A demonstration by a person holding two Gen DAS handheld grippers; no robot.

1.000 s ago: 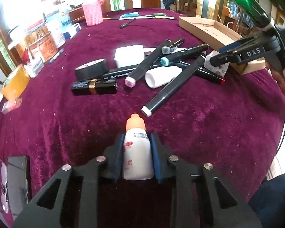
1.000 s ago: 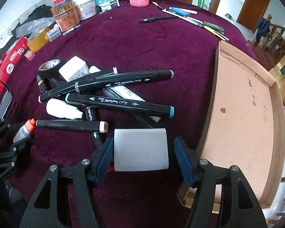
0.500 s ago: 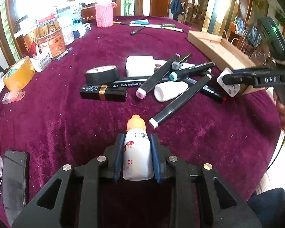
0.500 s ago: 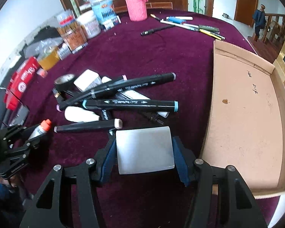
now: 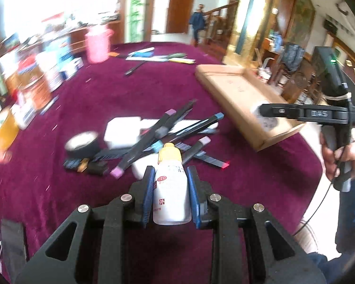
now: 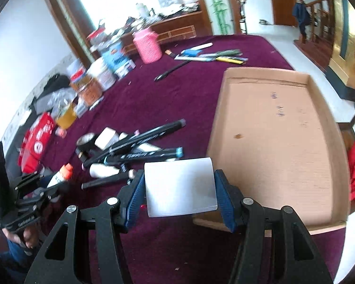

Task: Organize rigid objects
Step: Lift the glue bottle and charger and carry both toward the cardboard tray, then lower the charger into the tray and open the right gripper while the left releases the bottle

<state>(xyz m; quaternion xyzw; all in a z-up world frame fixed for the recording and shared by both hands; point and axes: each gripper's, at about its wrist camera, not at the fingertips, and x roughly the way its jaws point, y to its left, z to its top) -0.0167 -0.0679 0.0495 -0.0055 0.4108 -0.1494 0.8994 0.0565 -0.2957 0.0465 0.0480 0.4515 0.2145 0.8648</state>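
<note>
My left gripper is shut on a small white bottle with an orange cap, held above the purple cloth. My right gripper is shut on a white square block, carried near the front left corner of the cardboard tray. In the left wrist view the right gripper hangs over the tray's near end. The right wrist view shows the left gripper and its bottle at the lower left. A pile of black markers lies mid-table with a white box, a black tape roll and a lipstick.
Jars and boxes, a pink cup and a yellow tape roll line the left and back. Pens lie at the far side. Red packs sit at the left edge. A dark phone lies bottom left.
Both grippers rose from the cloth with their loads. The right jaws closed onto the white block and carried it right, toward the tray. The left gripper lifted the bottle and moved nearer the marker pile.
</note>
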